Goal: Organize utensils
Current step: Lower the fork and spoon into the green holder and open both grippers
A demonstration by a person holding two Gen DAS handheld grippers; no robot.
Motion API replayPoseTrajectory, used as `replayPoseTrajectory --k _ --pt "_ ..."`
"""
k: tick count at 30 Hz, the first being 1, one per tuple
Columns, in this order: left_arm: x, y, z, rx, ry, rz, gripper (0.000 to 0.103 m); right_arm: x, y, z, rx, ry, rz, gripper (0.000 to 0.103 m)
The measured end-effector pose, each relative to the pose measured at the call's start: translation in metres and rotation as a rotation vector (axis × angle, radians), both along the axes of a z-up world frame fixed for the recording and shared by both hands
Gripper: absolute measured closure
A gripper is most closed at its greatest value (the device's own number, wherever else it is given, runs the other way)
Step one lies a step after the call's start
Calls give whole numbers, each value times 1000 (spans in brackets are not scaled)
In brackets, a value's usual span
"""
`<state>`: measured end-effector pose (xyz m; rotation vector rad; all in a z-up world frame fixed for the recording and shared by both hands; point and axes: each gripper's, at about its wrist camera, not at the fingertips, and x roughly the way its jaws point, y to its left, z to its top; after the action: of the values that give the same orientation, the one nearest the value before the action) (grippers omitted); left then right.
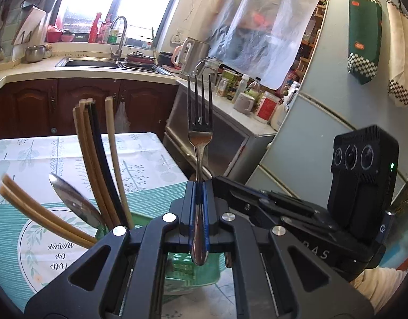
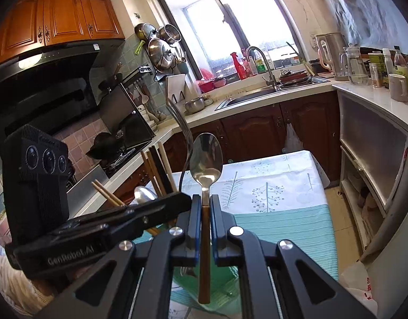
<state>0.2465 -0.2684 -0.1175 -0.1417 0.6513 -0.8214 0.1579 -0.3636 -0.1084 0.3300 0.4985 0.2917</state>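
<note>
My left gripper [image 1: 200,186] is shut on a steel fork [image 1: 200,111], held upright with tines up, over a green utensil basket [image 1: 193,273]. Several chopsticks [image 1: 97,159] and a steel spoon [image 1: 73,199] stand in that basket at the left. My right gripper [image 2: 205,202] is shut on the brown handle of a spoon [image 2: 206,159], bowl up, above the same green basket [image 2: 220,287]. In the right wrist view the fork [image 2: 182,130], the chopsticks [image 2: 157,170] and the left gripper [image 2: 140,212] show at the left.
The basket stands on a table with a leaf-print cloth [image 1: 140,156] and a teal mat [image 2: 278,228]. Behind are wooden cabinets, a sink [image 1: 92,62], a stove with wok [image 2: 108,146], a counter of jars [image 1: 243,95] and a fridge [image 1: 323,133].
</note>
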Motion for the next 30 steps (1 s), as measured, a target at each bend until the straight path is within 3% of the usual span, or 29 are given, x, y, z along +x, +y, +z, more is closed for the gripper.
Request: replayPoseTrajectory --k 11,18,25,30 --pt "-5 -1 -49 50 -100 46 100 5 12 -26 -79 -69 -13 97" --pt "-21 1 -64 112 -134 16 98 -6 25 -43 -163 -90 -2 97" --pt "-30 17 -59 121 -84 4 85 -23 32 -42 -211 -106 17 96" --pt "-45 31 -50 126 -75 7 71 -31 37 -44 -236 -54 23 96"
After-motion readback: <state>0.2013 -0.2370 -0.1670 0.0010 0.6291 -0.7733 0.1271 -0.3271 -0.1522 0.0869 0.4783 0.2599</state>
